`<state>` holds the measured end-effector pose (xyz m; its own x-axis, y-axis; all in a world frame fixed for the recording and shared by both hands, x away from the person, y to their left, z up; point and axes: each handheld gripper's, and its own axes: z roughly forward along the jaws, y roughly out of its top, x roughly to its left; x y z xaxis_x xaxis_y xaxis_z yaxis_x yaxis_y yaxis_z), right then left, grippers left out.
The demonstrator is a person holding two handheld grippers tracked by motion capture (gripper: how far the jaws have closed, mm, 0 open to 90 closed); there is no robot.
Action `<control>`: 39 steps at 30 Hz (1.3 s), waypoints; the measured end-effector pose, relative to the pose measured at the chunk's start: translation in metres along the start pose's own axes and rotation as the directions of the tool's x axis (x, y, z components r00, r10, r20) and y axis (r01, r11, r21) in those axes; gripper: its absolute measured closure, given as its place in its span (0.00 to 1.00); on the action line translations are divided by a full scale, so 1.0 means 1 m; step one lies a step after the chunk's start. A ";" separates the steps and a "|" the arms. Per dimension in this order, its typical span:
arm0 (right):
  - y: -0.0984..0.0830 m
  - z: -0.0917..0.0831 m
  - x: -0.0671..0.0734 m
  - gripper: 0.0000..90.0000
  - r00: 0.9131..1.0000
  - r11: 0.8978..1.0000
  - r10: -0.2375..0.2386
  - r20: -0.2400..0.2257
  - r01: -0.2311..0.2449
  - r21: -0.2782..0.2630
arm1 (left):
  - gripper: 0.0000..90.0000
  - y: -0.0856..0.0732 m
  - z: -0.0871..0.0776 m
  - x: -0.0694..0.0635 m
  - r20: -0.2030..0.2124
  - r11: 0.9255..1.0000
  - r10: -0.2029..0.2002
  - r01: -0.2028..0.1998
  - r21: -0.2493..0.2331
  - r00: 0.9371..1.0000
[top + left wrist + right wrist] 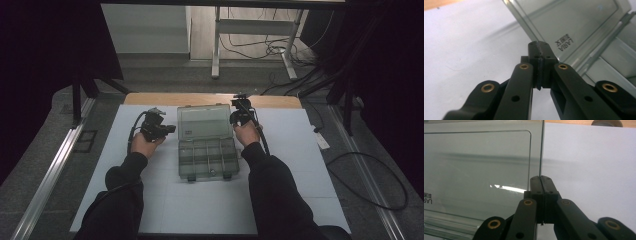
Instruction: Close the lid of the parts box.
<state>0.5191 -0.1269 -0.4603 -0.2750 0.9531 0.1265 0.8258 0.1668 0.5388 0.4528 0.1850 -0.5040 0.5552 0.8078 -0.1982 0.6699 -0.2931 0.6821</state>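
A clear plastic organizer box (209,157) with several compartments lies open in the middle of the white table. Its lid (205,122) is tilted back. My left gripper (170,129) is at the lid's left edge. In the left gripper view its jaws are pressed together (539,45), and the lid's (574,22) side rim runs straight into the seam between them. My right gripper (235,118) is at the lid's right edge. Its jaws (541,178) are shut, and the lid's (481,165) thin rim comes down into their tips.
The white table top (300,165) extends on both sides of the box, with a wooden strip (210,99) along its far edge. Cables (370,180) trail off to the right on the floor. A desk frame (250,30) stands beyond the table.
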 end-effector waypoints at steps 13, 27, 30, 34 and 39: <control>-0.006 -0.009 0.001 0.99 1.000 0.999 -0.011 -0.007 0.011 -0.050 | 0.98 0.006 0.030 0.004 -0.013 0.999 -0.019 0.020 0.048 1.000; -0.013 -0.022 0.003 0.99 0.999 0.994 -0.038 -0.012 0.036 -0.104 | 0.98 0.014 0.034 0.009 0.042 0.995 -0.086 0.088 -0.037 0.995; -0.016 -0.025 0.003 0.99 0.999 0.992 -0.046 -0.013 0.044 -0.114 | 0.98 0.017 0.031 0.010 0.048 0.995 -0.080 0.083 -0.055 0.996; -0.020 -0.030 0.003 0.99 0.998 0.990 -0.056 -0.017 0.053 -0.132 | 0.98 0.020 0.026 0.009 0.063 0.994 -0.077 0.082 -0.078 0.995; -0.025 -0.036 0.002 0.98 0.997 0.986 -0.072 -0.025 0.068 -0.150 | 0.98 0.020 0.022 0.008 0.093 0.993 -0.060 0.069 -0.093 0.994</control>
<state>0.4799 -0.1384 -0.4434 -0.3461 0.9320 0.1078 0.7222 0.1913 0.6647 0.4816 0.1743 -0.5072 0.5573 0.7728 -0.3037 0.6578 -0.1878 0.7294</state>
